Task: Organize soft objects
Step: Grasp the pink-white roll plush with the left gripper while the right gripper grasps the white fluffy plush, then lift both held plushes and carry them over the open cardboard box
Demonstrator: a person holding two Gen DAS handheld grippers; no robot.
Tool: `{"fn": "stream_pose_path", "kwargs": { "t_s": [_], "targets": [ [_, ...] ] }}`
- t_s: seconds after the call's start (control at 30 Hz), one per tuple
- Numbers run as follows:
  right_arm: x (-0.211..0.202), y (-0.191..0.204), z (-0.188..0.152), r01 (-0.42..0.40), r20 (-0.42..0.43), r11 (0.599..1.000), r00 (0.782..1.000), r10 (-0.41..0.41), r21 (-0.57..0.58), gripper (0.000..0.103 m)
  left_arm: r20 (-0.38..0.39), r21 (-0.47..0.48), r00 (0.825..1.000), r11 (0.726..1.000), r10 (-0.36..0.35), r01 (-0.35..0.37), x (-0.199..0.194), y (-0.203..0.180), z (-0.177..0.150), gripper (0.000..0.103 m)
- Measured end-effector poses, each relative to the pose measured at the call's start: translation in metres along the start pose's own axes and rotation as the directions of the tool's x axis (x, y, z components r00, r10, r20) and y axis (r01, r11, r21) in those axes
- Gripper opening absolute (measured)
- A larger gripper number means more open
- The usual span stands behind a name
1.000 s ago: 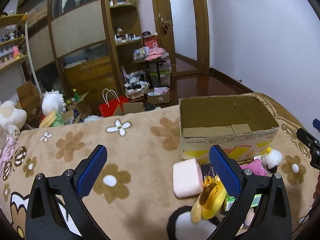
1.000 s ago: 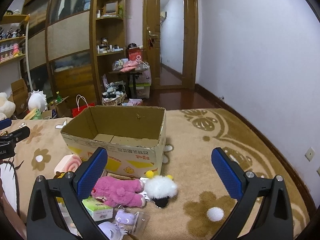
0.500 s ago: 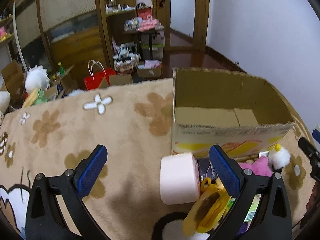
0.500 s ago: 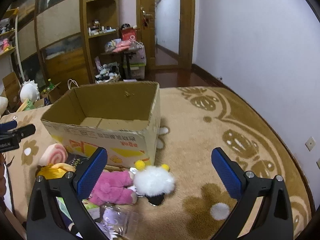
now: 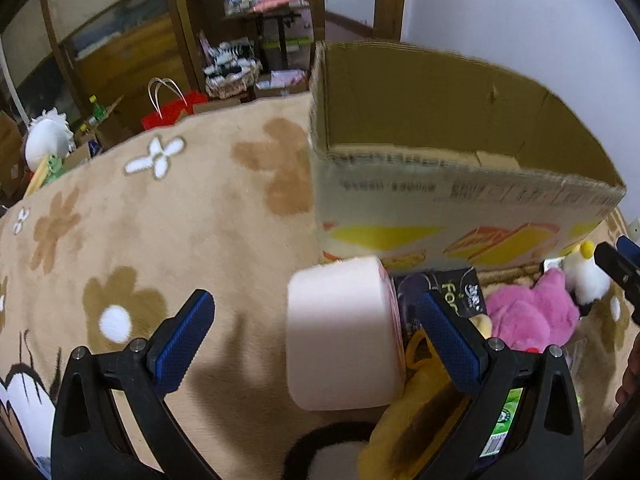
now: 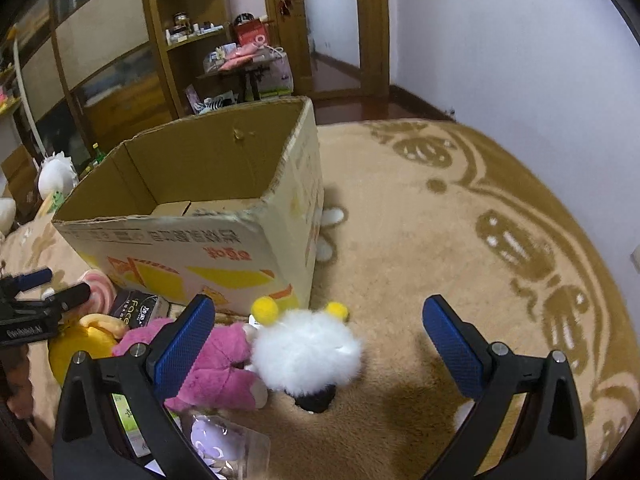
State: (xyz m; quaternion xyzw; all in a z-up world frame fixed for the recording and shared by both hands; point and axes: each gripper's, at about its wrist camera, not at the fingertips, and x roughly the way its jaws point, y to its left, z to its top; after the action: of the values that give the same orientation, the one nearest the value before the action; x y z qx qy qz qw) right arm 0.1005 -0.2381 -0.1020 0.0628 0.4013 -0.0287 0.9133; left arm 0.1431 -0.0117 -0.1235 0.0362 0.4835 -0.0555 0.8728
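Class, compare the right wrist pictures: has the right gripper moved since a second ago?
Yes. The right gripper has moved forward and down toward the white fluffy toy; the cardboard box now looks larger and nearer.

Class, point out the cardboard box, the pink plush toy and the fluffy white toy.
cardboard box [image 6: 192,248]: right wrist view, printed front wall.
pink plush toy [image 6: 218,372]: right wrist view, body.
fluffy white toy [image 6: 306,350]: right wrist view, furry middle.

so there's one cardboard box [image 6: 208,240], one pink plush [image 6: 216,364], one white fluffy toy [image 6: 308,352], one yellow plush [image 6: 80,344], and one pink swirl-roll cushion [image 5: 344,340].
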Motion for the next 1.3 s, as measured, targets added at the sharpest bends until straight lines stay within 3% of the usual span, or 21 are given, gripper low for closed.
{"fn": "stream_pose_path", "kwargs": {
  "t_s": [0.07,0.17,0.23,0.47,0.53,0.6,0.67,1.03,1.23,1.3],
  "targets": [
    [0.007,-0.006,-0.002,-0.028,-0.021,0.999,0.999,0.029,0.039,0.103,-0.025,-0.013,1.0,1.0,-0.019,0.019,0.006,-0.001,-0.001,0.099],
    [0.018,-0.011,-0.004,-0.062,-0.065,0.996,0.996,0.067,0.071,0.092,-0.043,-0.034,0.998,0.998,-0.049,0.048,0.01,0.002,-0.002,0.093],
    [0.022,-0.011,-0.006,-0.065,-0.088,0.995,0.994,0.071,0.075,0.09,-0.054,-0.045,0.997,0.997,-0.063,0.06,0.011,0.002,-0.002,0.084],
    [0.04,-0.009,-0.016,-0.085,-0.193,0.994,0.976,0.097,0.071,0.059,-0.09,-0.093,0.988,0.989,-0.127,0.119,0.015,0.006,-0.007,0.054],
    [0.043,-0.007,-0.018,-0.072,-0.206,0.996,0.975,0.079,0.044,0.053,-0.084,-0.085,0.989,0.99,-0.121,0.114,0.013,0.005,-0.007,0.051],
    [0.044,-0.008,-0.017,-0.072,-0.208,0.997,0.975,0.075,0.022,0.039,-0.073,-0.07,0.991,0.992,-0.111,0.106,0.01,0.003,-0.009,0.049],
    [0.042,-0.009,-0.016,-0.079,-0.206,0.997,0.975,0.081,0.016,0.035,-0.062,-0.057,0.993,0.993,-0.103,0.099,0.007,0.001,-0.01,0.048],
    [-0.002,0.008,-0.01,-0.109,-0.114,0.993,0.988,0.103,-0.047,0.033,0.067,-0.004,0.997,1.0,-0.025,0.026,-0.039,-0.004,-0.015,0.046],
    [-0.042,0.015,-0.004,-0.142,-0.015,0.989,0.99,0.141,-0.049,0.033,0.18,0.006,0.984,1.0,-0.003,0.002,-0.075,0.001,-0.016,0.046],
    [-0.059,0.02,-0.002,-0.144,0.033,0.988,0.989,0.146,-0.062,0.033,0.238,0.014,0.971,1.0,0.01,-0.014,-0.09,0.002,-0.017,0.046]
  ]
}}
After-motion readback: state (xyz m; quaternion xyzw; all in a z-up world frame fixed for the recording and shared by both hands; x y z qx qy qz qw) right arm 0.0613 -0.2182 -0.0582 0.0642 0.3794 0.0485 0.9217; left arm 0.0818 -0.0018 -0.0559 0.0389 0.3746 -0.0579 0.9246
